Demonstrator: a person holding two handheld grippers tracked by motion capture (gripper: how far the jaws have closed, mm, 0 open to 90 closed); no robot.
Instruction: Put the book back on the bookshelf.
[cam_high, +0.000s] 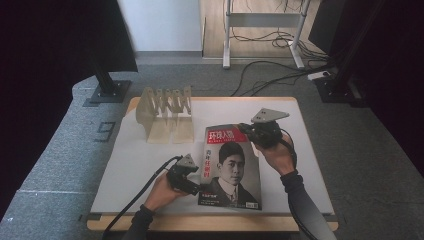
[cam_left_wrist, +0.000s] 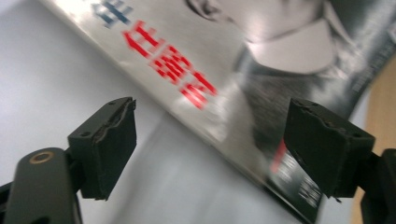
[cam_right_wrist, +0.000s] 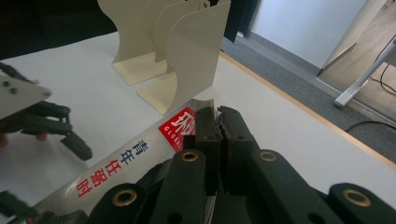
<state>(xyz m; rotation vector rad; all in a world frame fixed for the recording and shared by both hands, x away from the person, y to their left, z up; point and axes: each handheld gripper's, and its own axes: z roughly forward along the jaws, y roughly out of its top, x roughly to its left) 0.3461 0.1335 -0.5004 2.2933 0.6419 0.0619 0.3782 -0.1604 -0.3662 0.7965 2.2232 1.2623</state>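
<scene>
High view: right gripper (cam_high: 246, 131) clamps the top edge of the magazine (cam_high: 231, 167), which lies on the white table (cam_high: 135, 155) in front of the cream file rack (cam_high: 167, 114). Left gripper (cam_high: 196, 189) sits at the magazine's lower left corner, hand low, forearm cut off at the bottom.

Left gripper view: jaws apart, nothing between the pads; magazine cover blurred, probably just beyond them.

Right gripper view: jaws shut tight on the magazine's edge, rack just behind.
</scene>
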